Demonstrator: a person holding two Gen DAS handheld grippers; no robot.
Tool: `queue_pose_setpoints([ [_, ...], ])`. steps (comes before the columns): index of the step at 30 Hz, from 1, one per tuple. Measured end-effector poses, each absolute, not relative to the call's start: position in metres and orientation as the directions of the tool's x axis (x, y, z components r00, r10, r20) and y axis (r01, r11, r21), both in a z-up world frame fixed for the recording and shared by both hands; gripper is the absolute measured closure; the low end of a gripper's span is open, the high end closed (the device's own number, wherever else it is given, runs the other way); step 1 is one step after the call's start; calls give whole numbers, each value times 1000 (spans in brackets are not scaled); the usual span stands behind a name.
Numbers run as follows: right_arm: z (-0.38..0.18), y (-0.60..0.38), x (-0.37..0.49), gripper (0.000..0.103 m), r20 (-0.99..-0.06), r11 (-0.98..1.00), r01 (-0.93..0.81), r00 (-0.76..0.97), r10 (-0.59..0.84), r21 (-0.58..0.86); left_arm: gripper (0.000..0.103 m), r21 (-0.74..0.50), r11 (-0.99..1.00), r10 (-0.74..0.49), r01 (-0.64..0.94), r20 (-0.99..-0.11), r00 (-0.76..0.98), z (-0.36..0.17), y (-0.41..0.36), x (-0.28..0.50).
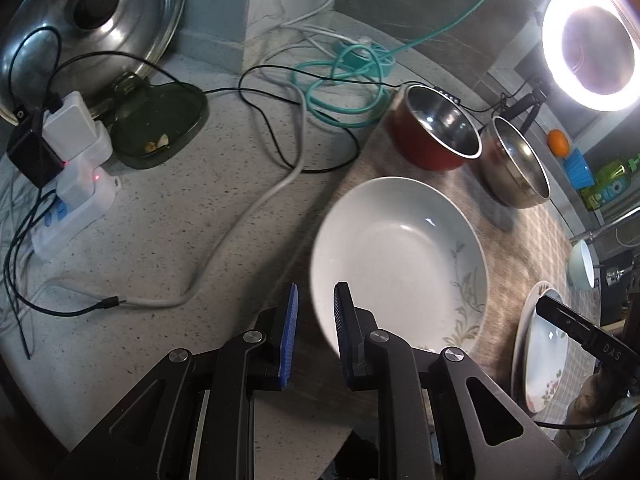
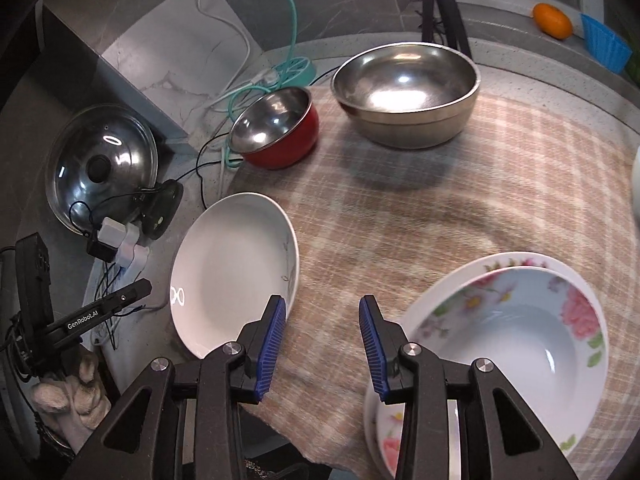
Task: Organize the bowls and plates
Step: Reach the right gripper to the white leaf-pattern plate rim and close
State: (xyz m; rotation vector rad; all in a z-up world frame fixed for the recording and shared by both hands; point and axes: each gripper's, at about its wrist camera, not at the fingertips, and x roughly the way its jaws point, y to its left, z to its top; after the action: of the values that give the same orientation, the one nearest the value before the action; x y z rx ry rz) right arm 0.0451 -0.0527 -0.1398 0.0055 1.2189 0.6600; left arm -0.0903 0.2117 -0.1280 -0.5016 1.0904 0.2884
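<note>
Taking the checked cloth (image 2: 460, 216) as the landmark, the scene runs from its left edge to its right. Off the cloth to the left, on the speckled counter, lie a pot lid (image 2: 100, 164), a power strip with chargers (image 1: 72, 184) and loose cables (image 1: 280, 128), all clutter the person should steer clear of.

At the cloth's left edge sits the white plate (image 1: 400, 256), partly overhanging onto the counter. The left gripper (image 1: 316, 320) hovers just at its near rim, jaws parted and holding nothing, the rim not yet between the pads. To take the plate well, one finger should probably slide under the overhanging lip and the other over it, closing on the rim rather than the sloping wall, where glazed ceramic would likely slip.

At the cloth's far side stand the red bowl (image 2: 276, 132) and, to its right, the steel bowl (image 2: 406, 96), near each other.

At the cloth's near right corner rests the floral bowl (image 2: 516, 328), nested in a floral plate (image 2: 460, 276). The right gripper (image 2: 322, 340) hangs just left of it, jaws wide apart and empty. If the white plate is to join this stack, lifting it level and low should keep it from tipping.
</note>
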Motion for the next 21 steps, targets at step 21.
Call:
queue_pose_setpoints([
  [21,-183,2,61,86,-914,846,-442,122,386,298,86,-275,856,-81,-438,-908,412,-158,228,-65],
])
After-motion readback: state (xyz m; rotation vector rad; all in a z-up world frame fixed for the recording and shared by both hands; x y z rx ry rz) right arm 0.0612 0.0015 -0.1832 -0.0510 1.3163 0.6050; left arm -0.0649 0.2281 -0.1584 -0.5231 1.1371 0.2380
